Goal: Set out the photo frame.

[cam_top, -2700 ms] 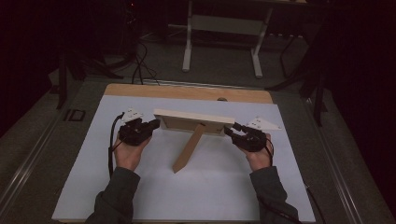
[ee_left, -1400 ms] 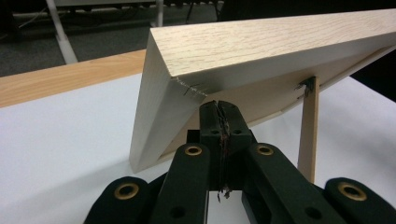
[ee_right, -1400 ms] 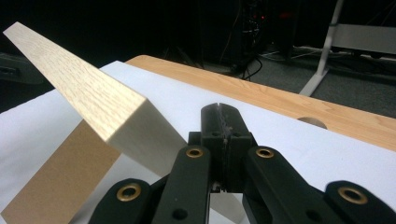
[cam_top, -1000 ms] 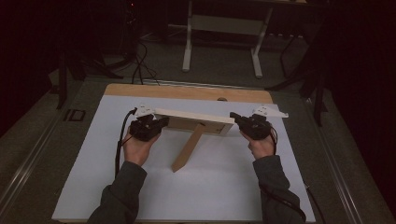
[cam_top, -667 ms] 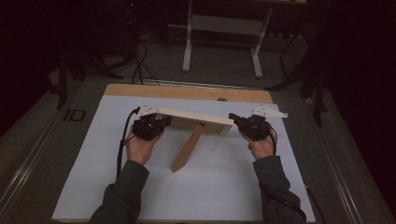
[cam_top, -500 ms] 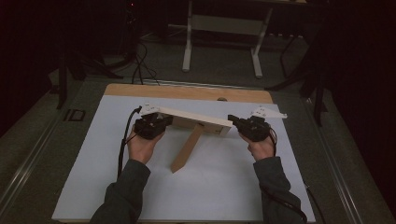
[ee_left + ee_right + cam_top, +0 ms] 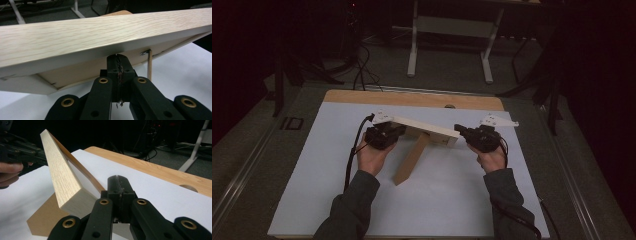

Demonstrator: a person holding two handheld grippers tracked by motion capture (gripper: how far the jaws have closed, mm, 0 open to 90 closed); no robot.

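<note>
Nearest the person, two sleeved forearms come up over the white table sheet (image 7: pixel 337 150), each hand wrapped round a gripper. Between them stands the wooden picture frame (image 7: pixel 424 129), propped on its brown back stand (image 7: pixel 412 159), which runs down toward the near side of the sheet. The left gripper (image 7: pixel 398 131) sits tucked under the frame's left end with its jaws pressed together, pinching nothing; in the left gripper view they meet just beneath the pale rail. The right gripper (image 7: pixel 458 130) mirrors it at the right end, jaws likewise pressed shut and empty, tips right beside the frame's corner. This looks like nudging and squaring the frame rather than carrying it. Next, I'd judge, a gentle, even push from both sides, so the stand doesn't fold. Beyond lies the bare wooden table edge (image 7: pixel 412 97).
</note>
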